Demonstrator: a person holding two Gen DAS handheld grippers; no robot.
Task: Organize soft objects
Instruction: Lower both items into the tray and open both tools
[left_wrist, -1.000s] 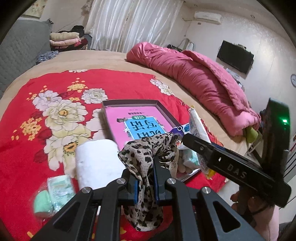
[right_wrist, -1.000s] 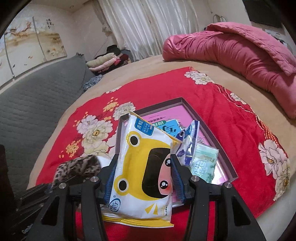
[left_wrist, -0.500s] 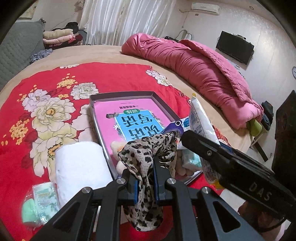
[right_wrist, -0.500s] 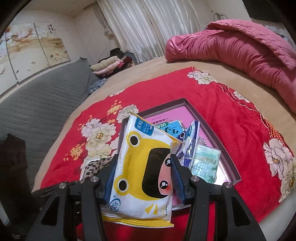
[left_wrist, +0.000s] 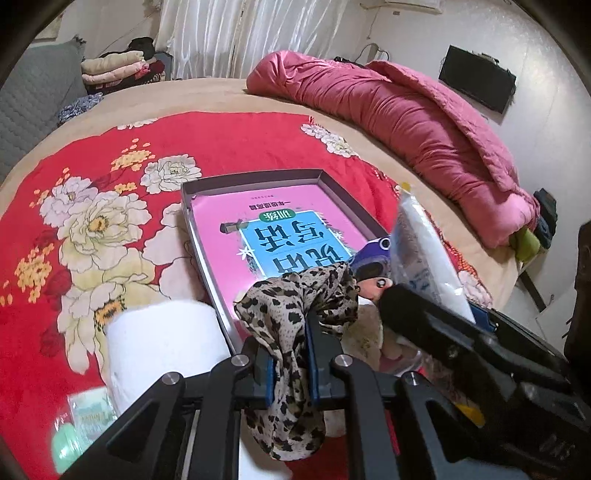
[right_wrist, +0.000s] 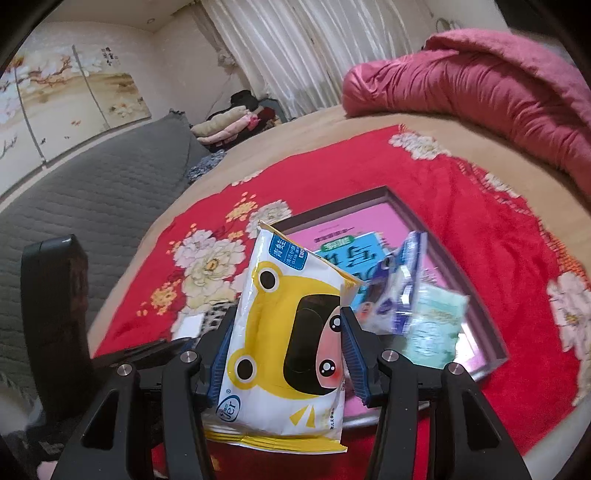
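Note:
In the left wrist view my left gripper (left_wrist: 290, 350) is shut on a leopard-print cloth (left_wrist: 295, 299), which hangs over the near left corner of a grey tray (left_wrist: 255, 178). A pink and blue book (left_wrist: 284, 229) lies in the tray. In the right wrist view my right gripper (right_wrist: 288, 350) is shut on a yellow frog wipes pack (right_wrist: 291, 325), held upright above the tray's (right_wrist: 424, 221) near end. A blue pack (right_wrist: 400, 288) and a green tissue pack (right_wrist: 434, 326) lie in the tray. The right gripper's black body (left_wrist: 461, 354) crosses the left wrist view, with the wipes pack (left_wrist: 424, 251) seen edge-on.
A white roll (left_wrist: 162, 339) and a green packet (left_wrist: 86, 417) lie on the red flowered cloth (left_wrist: 110, 155) left of the tray. A rolled pink quilt (left_wrist: 406, 110) lies at the back right. Folded clothes (left_wrist: 114, 68) and a grey headboard (right_wrist: 92, 192) stand at the far side.
The left gripper has moved forward and down with the leopard cloth, closer to the tray. The right gripper keeps the wipes pack in about the same place.

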